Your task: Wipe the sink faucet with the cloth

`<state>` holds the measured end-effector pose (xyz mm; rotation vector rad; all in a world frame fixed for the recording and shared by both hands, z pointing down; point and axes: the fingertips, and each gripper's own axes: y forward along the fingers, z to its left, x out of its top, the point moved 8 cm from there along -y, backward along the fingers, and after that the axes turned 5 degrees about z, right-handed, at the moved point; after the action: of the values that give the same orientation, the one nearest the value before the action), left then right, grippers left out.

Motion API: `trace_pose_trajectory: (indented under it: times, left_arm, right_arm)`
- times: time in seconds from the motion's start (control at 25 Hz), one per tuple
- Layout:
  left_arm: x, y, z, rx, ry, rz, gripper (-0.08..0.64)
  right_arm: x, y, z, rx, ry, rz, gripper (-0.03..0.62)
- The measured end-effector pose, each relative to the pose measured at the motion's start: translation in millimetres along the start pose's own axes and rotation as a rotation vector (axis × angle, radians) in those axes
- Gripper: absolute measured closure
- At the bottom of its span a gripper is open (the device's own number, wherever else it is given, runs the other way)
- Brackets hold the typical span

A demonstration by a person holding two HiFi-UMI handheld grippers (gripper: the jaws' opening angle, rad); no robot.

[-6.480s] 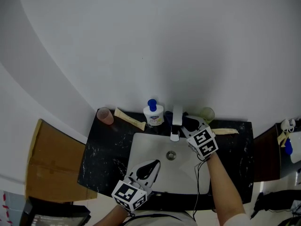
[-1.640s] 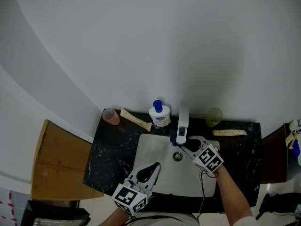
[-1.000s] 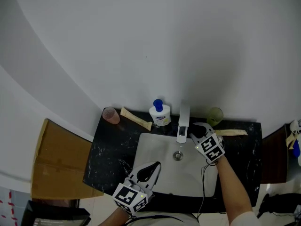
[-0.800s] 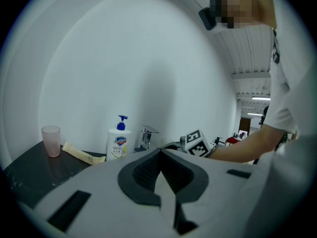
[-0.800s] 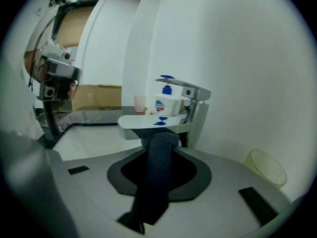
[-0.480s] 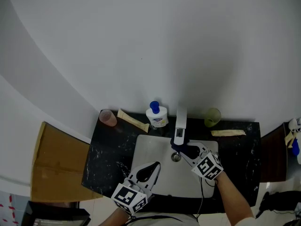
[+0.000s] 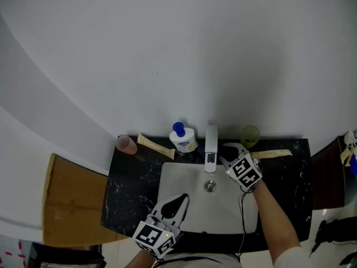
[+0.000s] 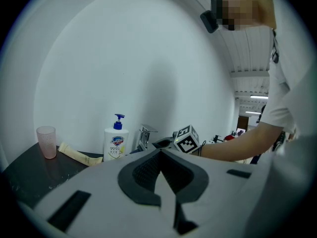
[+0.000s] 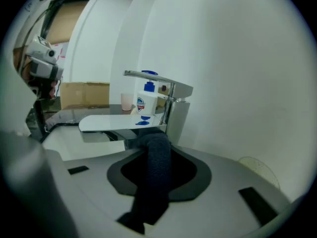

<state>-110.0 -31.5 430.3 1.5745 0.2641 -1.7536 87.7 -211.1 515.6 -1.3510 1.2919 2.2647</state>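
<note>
The chrome faucet (image 7: pixel 210 145) stands at the back of the white sink (image 7: pixel 184 177). My right gripper (image 7: pixel 224 151) is just to its right, shut on a dark blue cloth (image 9: pixel 157 170). In the right gripper view the cloth's front end reaches the faucet (image 9: pixel 174 108) body, under the flat spout (image 9: pixel 119 123). My left gripper (image 7: pixel 177 201) hovers over the sink's front edge, shut, with nothing between its pads (image 8: pixel 148 170). In the left gripper view the faucet (image 8: pixel 144 136) and the right gripper's marker cube (image 8: pixel 187 139) show far ahead.
On the black counter (image 7: pixel 129 177) stand a soap pump bottle (image 7: pixel 183 139), a pink cup (image 7: pixel 125 144) and a green cup (image 7: pixel 250 134). A cream tube (image 7: pixel 154 145) lies left of the bottle, another (image 7: pixel 271 154) at the right. A cardboard box (image 7: pixel 72 202) sits left of the counter.
Half a second ago the right gripper and cloth were lower, in front of the spout; now they are back up at the faucet's right side. The left gripper has not moved.
</note>
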Motion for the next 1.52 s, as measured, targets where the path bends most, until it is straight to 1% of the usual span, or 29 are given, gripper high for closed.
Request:
trace_pose_trajectory:
  times: [0.16, 0.24, 0.36, 0.48, 0.56, 0.64, 0.72, 0.84, 0.96, 1.04, 1.16, 1.24, 1.36, 1.52]
  left_arm:
    - [-3, 2, 3, -0.007, -0.001, -0.001, 0.563]
    - [-3, 4, 3, -0.012, 0.004, 0.0, 0.563]
    - [-2, 8, 2, -0.02, 0.008, 0.002, 0.563]
    - [-2, 7, 1, -0.024, 0.008, 0.006, 0.563]
    - [0, 7, 2, -0.016, 0.009, 0.018, 0.563]
    - [2, 6, 3, -0.012, 0.011, 0.029, 0.563]
    - [-3, 7, 5, -0.022, 0.014, 0.026, 0.563]
    - [-3, 9, 6, -0.025, 0.018, 0.028, 0.563]
    - [4, 10, 5, -0.019, 0.019, 0.043, 0.563]
    - [4, 10, 5, -0.02, 0.02, 0.045, 0.563]
    - [6, 11, 4, -0.017, 0.02, 0.049, 0.563]
    - [10, 13, 2, -0.016, 0.023, 0.05, 0.563]
    - [13, 13, 2, -0.016, 0.022, 0.045, 0.563]
    - [7, 10, 4, -0.02, 0.021, 0.036, 0.563]
  right_arm:
    - [-14, -5, -8, -0.075, 0.108, 0.034, 0.492]
    - [-17, -6, -10, -0.083, 0.145, 0.037, 0.492]
    - [-16, 1, -5, -0.06, 0.138, 0.04, 0.492]
    - [-16, 16, 6, 0.0, 0.124, 0.034, 0.492]
    - [-15, 23, 14, 0.034, 0.133, 0.022, 0.492]
    - [-17, 24, 15, 0.036, 0.15, 0.018, 0.492]
    - [-20, 20, 9, -0.009, 0.152, 0.028, 0.492]
    - [-28, 11, -5, -0.089, 0.213, 0.034, 0.492]
    - [-31, 8, -11, -0.121, 0.258, 0.033, 0.492]
    - [-26, 12, -6, -0.096, 0.246, 0.01, 0.492]
    - [-19, 23, 17, -0.008, 0.193, 0.017, 0.492]
    - [-16, 26, 22, 0.01, 0.202, 0.005, 0.492]
    - [-22, 21, 11, -0.042, 0.258, 0.01, 0.492]
    - [-37, 11, -10, -0.121, 0.298, 0.035, 0.492]
